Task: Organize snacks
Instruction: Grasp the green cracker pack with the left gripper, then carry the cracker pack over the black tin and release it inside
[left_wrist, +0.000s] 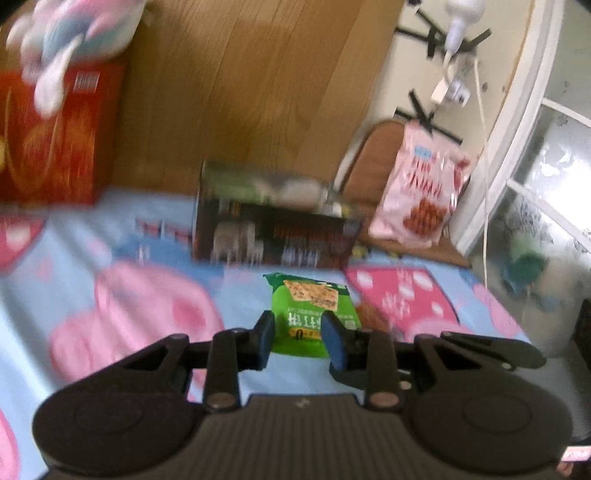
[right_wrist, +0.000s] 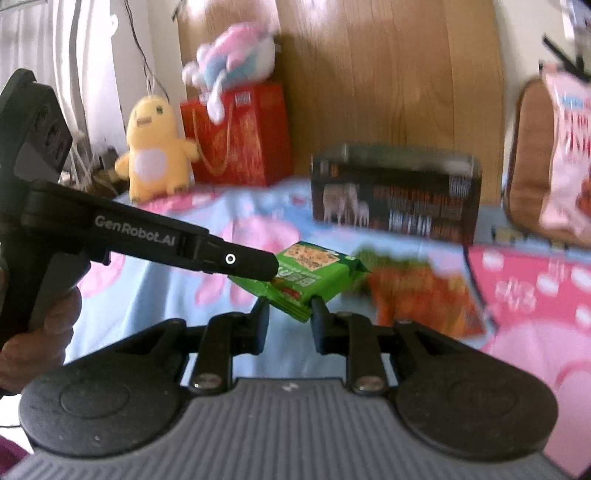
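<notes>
1. Your left gripper (left_wrist: 300, 334) has its blue-padded fingers (left_wrist: 334, 338) pinching the near end of the green snack packet (left_wrist: 312, 308), one finger on each side, in the left wrist view.

2. The green snack packet sits just above the cartoon-print bed sheet (left_wrist: 110, 295), its cracker picture pointing toward 12 o'clock; whether its far end touches the sheet cannot be told through the blur.

3. In the right wrist view, your left gripper (right_wrist: 258, 264) reaches in from 9 o'clock, its black finger tip on the green snack packet (right_wrist: 317, 273).

4. Your right gripper (right_wrist: 290, 317) has its fingers (right_wrist: 321, 325) spread, the packet's near corner lying between them; contact cannot be told.

5. An orange snack packet (right_wrist: 424, 295) lies on the sheet just beside the green one, at its 3 o'clock.

6. A dark printed box (right_wrist: 395, 192) stands at 12 o'clock against the wooden headboard (right_wrist: 388, 74).

7. A pink snack bag (left_wrist: 421, 184) leans on a brown chair (left_wrist: 373, 166) at 2 o'clock of the left wrist view.

8. A red gift bag (right_wrist: 240, 133) with a pastel plush (right_wrist: 236, 55) on top, and a yellow duck plush (right_wrist: 155, 147), stand at 10 o'clock.
</notes>
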